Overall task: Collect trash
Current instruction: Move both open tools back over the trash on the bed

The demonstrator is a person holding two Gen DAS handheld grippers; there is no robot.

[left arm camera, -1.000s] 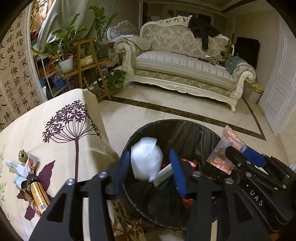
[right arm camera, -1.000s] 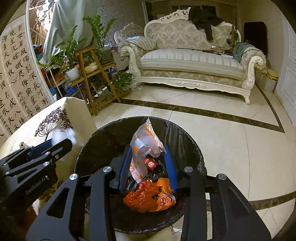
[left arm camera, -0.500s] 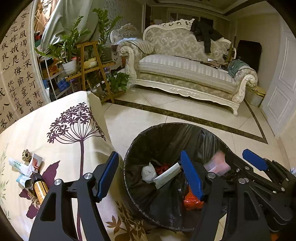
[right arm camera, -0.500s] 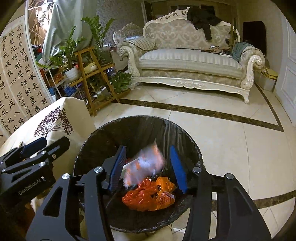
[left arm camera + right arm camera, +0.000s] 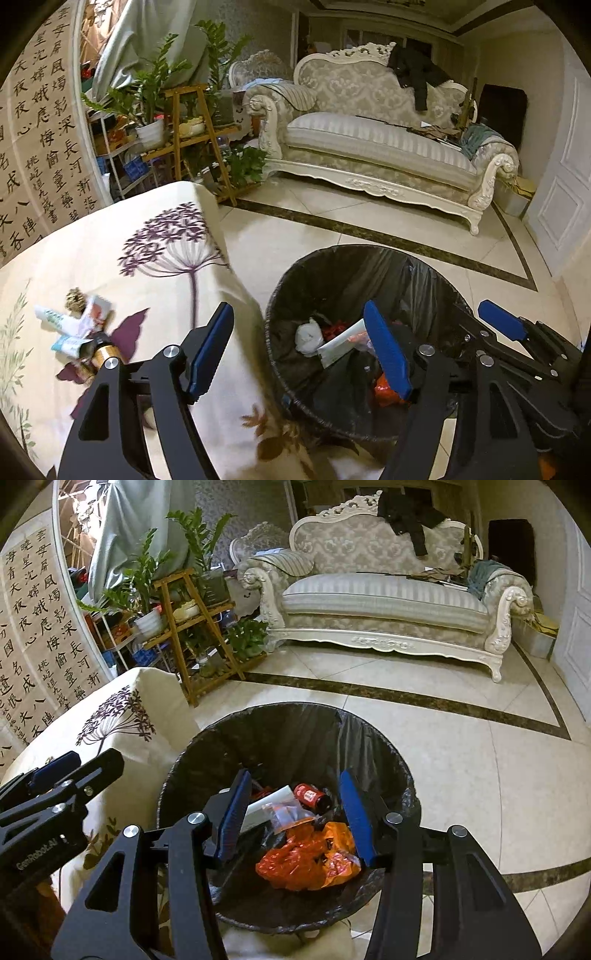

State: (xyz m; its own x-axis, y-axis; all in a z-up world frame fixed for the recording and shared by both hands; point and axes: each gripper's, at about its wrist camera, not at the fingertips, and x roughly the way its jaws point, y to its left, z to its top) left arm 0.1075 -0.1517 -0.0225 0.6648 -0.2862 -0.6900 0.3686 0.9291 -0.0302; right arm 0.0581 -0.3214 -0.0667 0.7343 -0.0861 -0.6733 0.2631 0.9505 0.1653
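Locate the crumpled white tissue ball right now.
In the left wrist view, the crumpled white tissue ball lies inside the black-lined trash bin, on its left side, beside a white flat carton.

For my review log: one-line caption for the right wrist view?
Right gripper open and empty above the black-lined trash bin, orange bag and red can inside.

- Hiding part of the trash can [image 5: 424,273] rim and a red scrap [image 5: 386,393] behind the left gripper [image 5: 299,354] finger.
- Lying half buried under an orange bag [image 5: 314,853]: a red-labelled bottle [image 5: 312,797], label too small for reading.
- Blurring on the tablecloth [image 5: 110,251]: small tubes and packets [image 5: 70,325], kind beyond telling.
- Running off the lower picture edges: both gripper bodies, including the right gripper [image 5: 295,812].
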